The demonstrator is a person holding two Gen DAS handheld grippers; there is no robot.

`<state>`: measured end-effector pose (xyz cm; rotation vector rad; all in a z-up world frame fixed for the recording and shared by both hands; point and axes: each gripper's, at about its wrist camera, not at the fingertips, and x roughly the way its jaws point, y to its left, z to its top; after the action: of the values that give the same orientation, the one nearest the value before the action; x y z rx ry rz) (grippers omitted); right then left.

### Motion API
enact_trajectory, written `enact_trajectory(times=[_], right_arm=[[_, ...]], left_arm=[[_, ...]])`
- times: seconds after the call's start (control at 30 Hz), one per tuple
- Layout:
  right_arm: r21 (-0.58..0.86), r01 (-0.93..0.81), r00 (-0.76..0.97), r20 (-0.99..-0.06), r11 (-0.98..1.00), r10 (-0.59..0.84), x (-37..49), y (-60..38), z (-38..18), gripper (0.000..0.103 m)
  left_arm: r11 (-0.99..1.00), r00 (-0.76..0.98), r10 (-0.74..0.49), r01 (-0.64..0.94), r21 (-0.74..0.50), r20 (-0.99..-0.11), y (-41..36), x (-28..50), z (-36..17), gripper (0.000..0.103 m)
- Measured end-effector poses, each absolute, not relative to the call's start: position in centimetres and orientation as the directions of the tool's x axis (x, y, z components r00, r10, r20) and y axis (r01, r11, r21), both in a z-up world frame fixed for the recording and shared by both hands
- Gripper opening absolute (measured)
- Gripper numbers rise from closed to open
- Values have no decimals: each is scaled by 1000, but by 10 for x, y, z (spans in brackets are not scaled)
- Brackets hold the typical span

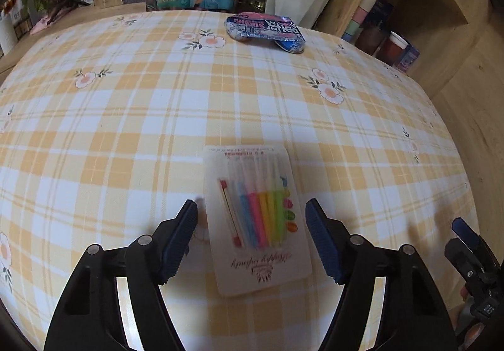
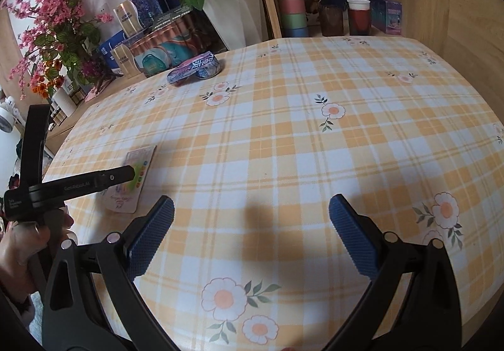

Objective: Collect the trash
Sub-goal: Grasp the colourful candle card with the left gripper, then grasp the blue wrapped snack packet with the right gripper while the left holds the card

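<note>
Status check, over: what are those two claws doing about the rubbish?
Left gripper open, straddling candle packet. Right gripper open, empty. Blue wrapper waits. Nothing blocking.

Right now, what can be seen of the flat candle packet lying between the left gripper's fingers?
The candle packet is a flat, clear plastic blister card holding a row of thin candles in blue, pink, orange, yellow and green, with script lettering at its near end. It lies flat on the checked tablecloth, between the open fingers of the left gripper, which do not touch it.
</note>
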<state>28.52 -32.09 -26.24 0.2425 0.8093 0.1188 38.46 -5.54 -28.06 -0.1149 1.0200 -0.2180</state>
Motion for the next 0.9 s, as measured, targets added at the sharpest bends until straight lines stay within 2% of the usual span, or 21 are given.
enact_trajectory(times=[0.2, 0.23, 0.27, 0.4, 0.57, 0.73, 0.8, 0.87, 0.9], right_arm=[[258, -16, 682, -704, 966, 200, 288, -322, -266, 97], [258, -19, 679, -706, 966, 202, 288, -321, -267, 97], [256, -24, 676, -708, 966, 205, 289, -320, -268, 97], [214, -40, 671, -718, 976, 185, 293, -315, -265, 97], [177, -135, 651, -726, 975, 222, 316, -304, -252, 97], [-108, -243, 672, -735, 964, 88, 370, -268, -227, 97], [-157, -277, 684, -725, 948, 80, 397, -255, -224, 95], [-171, -309, 678, -729, 936, 91, 429, -239, -225, 91], [-176, -321, 673, -734, 930, 93, 442, -232, -226, 84]], left_arm=[[988, 557, -87, 157, 2, -826, -77, 382, -287, 65], [988, 561, -93, 153, -7, -822, -75, 382, -287, 62], [989, 566, -95, 147, -13, -819, -73, 382, -286, 53], [982, 551, -179, 156, -110, -815, -57, 381, -281, 50], [975, 595, -224, 124, -187, -772, -30, 374, -264, 50], [965, 644, -241, 81, -249, -726, 10, 372, -241, 50], [962, 654, -243, 72, -262, -716, 24, 372, -234, 50], [961, 667, -237, 57, -269, -706, 41, 373, -229, 50], [960, 671, -237, 53, -274, -702, 48, 373, -228, 50]])
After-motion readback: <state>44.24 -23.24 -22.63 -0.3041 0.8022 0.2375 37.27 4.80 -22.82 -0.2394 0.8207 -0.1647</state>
